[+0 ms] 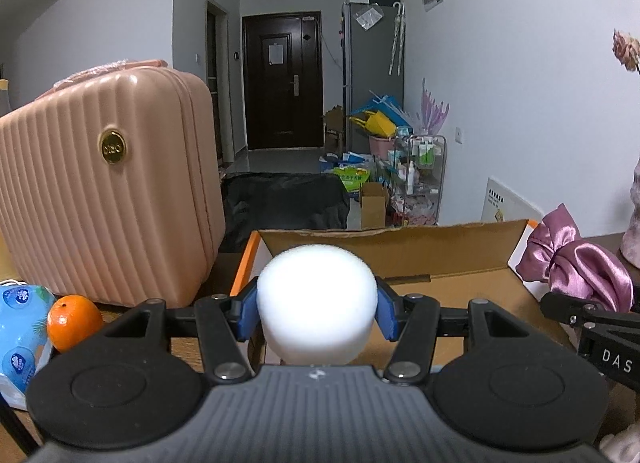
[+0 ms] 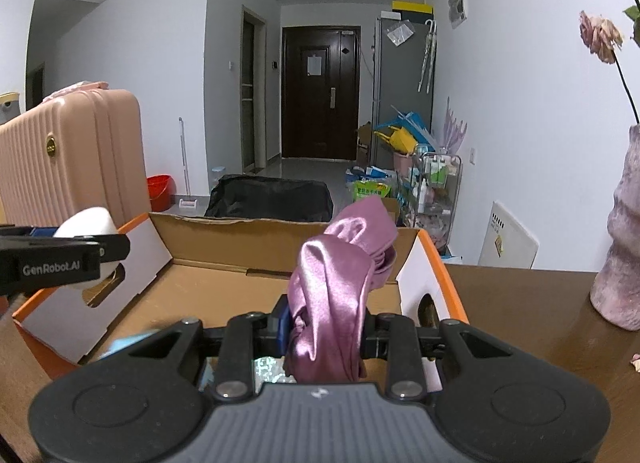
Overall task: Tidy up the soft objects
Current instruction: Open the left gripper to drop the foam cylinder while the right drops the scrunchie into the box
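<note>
Behind everything is a hallway with a dark door (image 1: 283,81) at the far end and clutter along the right wall; close up is a brown tabletop (image 2: 520,303) with an open cardboard box (image 1: 440,247) on it.

Left hand-held gripper (image 1: 317,309) is squeezed onto a round white sponge (image 1: 317,303), held up just over the near left corner of the box; right hand-held gripper (image 2: 326,329) is pinched narrow on a shiny purple cloth (image 2: 340,283), held up over the box too; both soft things are in the air, not yet inside.

What could go wrong, I think: the sponge hangs close to the box's left wall, so if it is let go there it may bounce off the rim and roll onto the tabletop toward the orange (image 1: 74,323); the cloth is slippery and only a small fold is pinched, so it may slide out early, or a loose end may drape over the box edge; the two grippers are near each other, so they could bump if both go down together.

Only the left view shows the orange and a blue packet (image 1: 22,327) beside the pink suitcase (image 1: 108,183); only the right view shows the box floor with something pale blue and shiny already in it, the cut-out handle in the box wall, a red bucket (image 2: 159,191) on the floor, and the purple vase (image 2: 622,247) with its drooping flower (image 2: 602,37).
</note>
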`<state>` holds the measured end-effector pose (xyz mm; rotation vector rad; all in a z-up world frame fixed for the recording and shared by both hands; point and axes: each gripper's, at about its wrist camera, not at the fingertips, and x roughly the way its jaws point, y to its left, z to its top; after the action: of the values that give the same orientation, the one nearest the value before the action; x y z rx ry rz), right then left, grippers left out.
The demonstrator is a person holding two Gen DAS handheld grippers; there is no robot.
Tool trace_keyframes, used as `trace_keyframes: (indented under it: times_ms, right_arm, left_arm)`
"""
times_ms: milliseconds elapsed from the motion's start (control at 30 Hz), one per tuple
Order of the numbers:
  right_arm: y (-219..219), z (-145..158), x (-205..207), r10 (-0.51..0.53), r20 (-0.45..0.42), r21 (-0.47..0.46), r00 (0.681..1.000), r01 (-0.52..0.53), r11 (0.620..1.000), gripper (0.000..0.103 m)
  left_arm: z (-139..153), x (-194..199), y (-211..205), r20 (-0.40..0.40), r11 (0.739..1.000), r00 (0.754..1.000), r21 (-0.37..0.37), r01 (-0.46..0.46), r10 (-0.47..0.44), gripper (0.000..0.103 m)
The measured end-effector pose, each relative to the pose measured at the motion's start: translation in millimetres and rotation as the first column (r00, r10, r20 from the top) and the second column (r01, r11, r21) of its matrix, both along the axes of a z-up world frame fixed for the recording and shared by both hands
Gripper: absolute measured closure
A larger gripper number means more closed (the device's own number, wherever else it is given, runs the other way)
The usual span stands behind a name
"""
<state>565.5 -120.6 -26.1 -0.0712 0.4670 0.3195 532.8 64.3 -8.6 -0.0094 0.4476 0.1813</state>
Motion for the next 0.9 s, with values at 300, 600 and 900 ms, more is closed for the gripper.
trace_keyframes:
  times_ms: [300,600,900]
  right_arm:
    - [-0.5,1.2,-0.3,-0.013,0.007,-0.014,1.000,0.014,1.000,0.020]
    - [-7.8,0.9,-3.8,-0.039,0.023,-0.006,0.999,0.039,0.999,0.000]
    - [-8.6,0.3,-6.9,-0.047,0.023,-0.011,0.999,0.047,0.999,0.000]
  left_arm:
    - [-0.8,-1.4,3.1,0.013,1.000,1.000,-0.020,0.009,-0.009,0.009]
    - [-1.1,-3.6,4.6,0.017,1.000,1.000,-0.027,-0.008,0.008,0.000]
    - [-2.7,-5.4,4.2,0.021,1.000,1.000,-0.021,-0.009,0.010,0.000]
